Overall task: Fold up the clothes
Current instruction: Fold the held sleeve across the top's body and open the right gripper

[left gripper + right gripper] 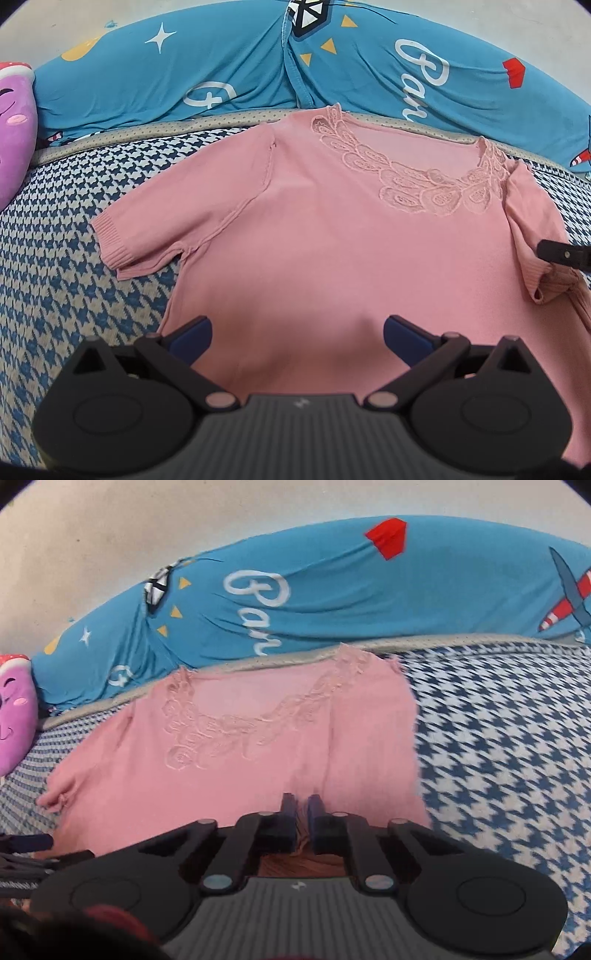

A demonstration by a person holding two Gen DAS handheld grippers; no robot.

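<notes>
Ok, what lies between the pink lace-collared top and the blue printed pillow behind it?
Only a narrow grey dotted mattress border separates the pink lace-collared top from the blue printed pillow; left wrist view shows it.

Houndstooth bed cover, blue pillow, pale wall.

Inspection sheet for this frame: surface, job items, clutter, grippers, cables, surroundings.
Surface: houndstooth bedcover, blue and white.
Job's things: pink top face up, lace neckline; its sleeve on the right gripper's side folded inward, the other sleeve flat.
Clutter: purple plush toy at the edge.
Grippers: left gripper open above the hem; right gripper shut on pink top.
Cables: nothing seen.
Surroundings: blue printed bedding behind, pale wall.
</notes>
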